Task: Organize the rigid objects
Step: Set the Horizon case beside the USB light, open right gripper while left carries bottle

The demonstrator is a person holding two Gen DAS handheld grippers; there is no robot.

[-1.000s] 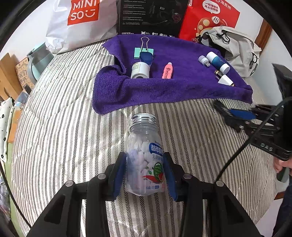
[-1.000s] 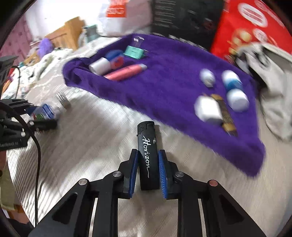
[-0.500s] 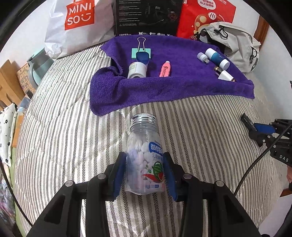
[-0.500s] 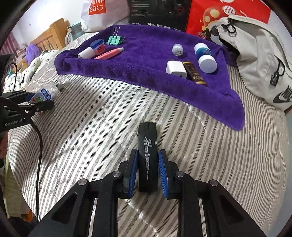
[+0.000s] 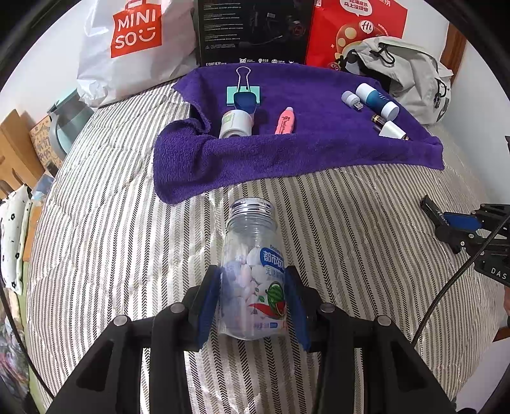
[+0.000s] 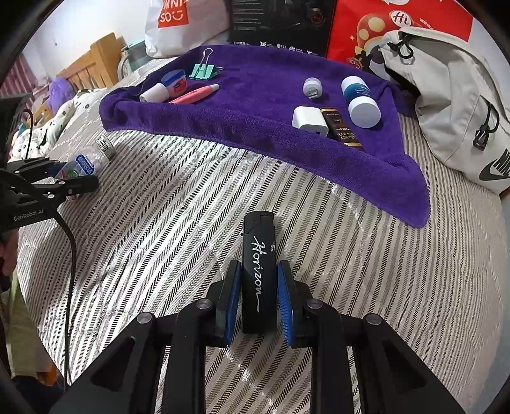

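A clear candy bottle point(image 5: 251, 270) with a metal lid lies lengthwise between the pads of my left gripper point(image 5: 252, 280), which is shut on it above the striped bed. My right gripper point(image 6: 258, 270) is shut on a black lighter point(image 6: 258, 242) that points toward the purple towel point(image 6: 255, 105). On the towel's left part lie a green binder clip point(image 5: 244, 94), a white tube point(image 5: 236, 124) and a pink highlighter point(image 5: 285, 121). Its right part holds a blue-and-white bottle point(image 6: 360, 98), a white charger point(image 6: 309, 121) and a small USB plug point(image 6: 312, 87). Both grippers hang in front of the towel's near edge.
The striped bed cover point(image 5: 111, 254) stretches under both grippers. Behind the towel stand a white Miniso bag point(image 5: 134, 47), a black box point(image 5: 251, 32) and a red bag point(image 5: 357, 28). A grey backpack point(image 6: 446, 95) lies at the towel's right. Wooden furniture point(image 6: 92, 67) is at the far left.
Both grippers have drawn back from the towel with their objects still held. The right gripper moved away from the towel's near edge toward the right side of the bed.
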